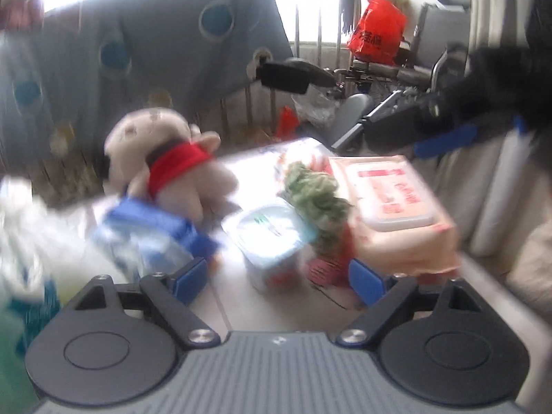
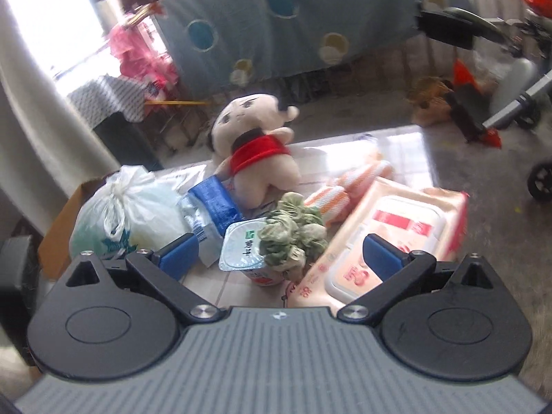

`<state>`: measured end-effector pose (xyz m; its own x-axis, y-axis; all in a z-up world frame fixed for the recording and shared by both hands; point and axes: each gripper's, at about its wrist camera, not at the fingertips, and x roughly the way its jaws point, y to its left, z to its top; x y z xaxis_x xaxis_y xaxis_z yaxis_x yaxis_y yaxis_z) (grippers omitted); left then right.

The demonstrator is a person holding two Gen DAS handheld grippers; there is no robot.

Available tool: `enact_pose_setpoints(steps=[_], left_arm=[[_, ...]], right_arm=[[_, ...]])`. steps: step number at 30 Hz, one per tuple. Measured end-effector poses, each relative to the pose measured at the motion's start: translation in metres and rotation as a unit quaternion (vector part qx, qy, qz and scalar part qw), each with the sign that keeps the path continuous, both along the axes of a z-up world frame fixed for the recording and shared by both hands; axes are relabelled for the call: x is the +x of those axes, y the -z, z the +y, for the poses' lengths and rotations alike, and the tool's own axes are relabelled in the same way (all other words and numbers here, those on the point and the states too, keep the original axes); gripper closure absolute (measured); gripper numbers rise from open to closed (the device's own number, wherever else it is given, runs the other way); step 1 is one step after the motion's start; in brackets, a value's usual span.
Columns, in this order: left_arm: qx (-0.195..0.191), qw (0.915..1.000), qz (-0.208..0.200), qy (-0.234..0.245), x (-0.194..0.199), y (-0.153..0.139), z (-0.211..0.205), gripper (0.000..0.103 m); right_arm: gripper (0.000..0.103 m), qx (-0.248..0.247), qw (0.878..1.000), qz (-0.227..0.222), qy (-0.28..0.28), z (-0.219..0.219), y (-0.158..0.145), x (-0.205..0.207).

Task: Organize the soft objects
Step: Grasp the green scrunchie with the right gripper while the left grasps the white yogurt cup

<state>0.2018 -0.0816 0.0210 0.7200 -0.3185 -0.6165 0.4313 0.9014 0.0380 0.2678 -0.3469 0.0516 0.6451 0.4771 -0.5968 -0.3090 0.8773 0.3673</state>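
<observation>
Wipes pack (image 2: pixel 396 238) carries blurred red print, unreadable; both grippers' jaws gape wide, holding nothing.

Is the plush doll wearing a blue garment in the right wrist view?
No, the plush doll wears a red garment around its body; the blue thing beside it is a separate packet.

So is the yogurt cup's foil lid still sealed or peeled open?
Sealed: the foil lid lies flat across the yogurt cup, which stands upright though slightly tilted; no peeled edge shows.
</observation>
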Motion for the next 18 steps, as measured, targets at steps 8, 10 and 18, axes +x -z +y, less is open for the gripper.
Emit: enact_pose_setpoints(steps=[8,10,18], left_arm=[[0.000,1.0000,-0.009,0.001,0.037,0.027,-0.014,0.022],[-0.005,0.9998,-0.020,-0.005,0.042,0.029,-0.013,0.029],[-0.007,0.9998,0.018,-0.002,0.050,0.031,-0.012,0.053]], right_arm=[[0.001,0.006,0.999,-0.004,-0.045,0.027,0.020,0.026],[0.003,-0.001,0.999,-0.001,-0.037,0.033,0.026,0.033],[0.032,0.041,0.998,0.043,-0.004,0.027,0.041,0.050]])
